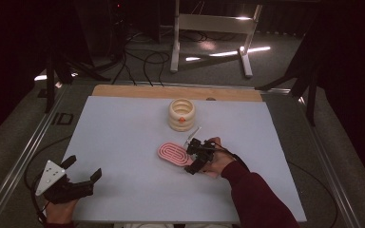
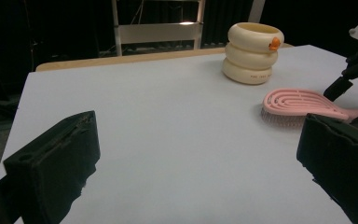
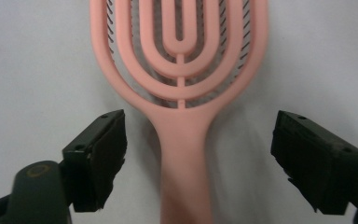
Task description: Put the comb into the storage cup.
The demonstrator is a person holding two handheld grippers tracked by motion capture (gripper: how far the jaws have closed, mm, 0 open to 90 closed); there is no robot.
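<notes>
pink hairbrush (image 3: 182,65) lying bristles-down on the white table (image 1: 123,142), near the cream ringed cup (image 1: 181,114). right gripper (image 3: 193,158) spread, straddling the handle without touching. likely light, stiff, smooth plastic; the narrow handle offers the firmest hold. left gripper (image 1: 78,176) spread, idle.

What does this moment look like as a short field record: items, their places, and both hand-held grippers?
surface: white mat on a table
brush: pink, vented, lying flat near mat centre, bristles down
brush handle: points toward the right hand-held gripper, between its jaws, not touched
cup: cream ringed cup, upright, beyond the brush, apart from it
cup detail: small orange piece on its side
right hand-held gripper state: open, jaws on either side of the handle
left hand-held gripper: open, near left corner of mat, holding nothing
</notes>
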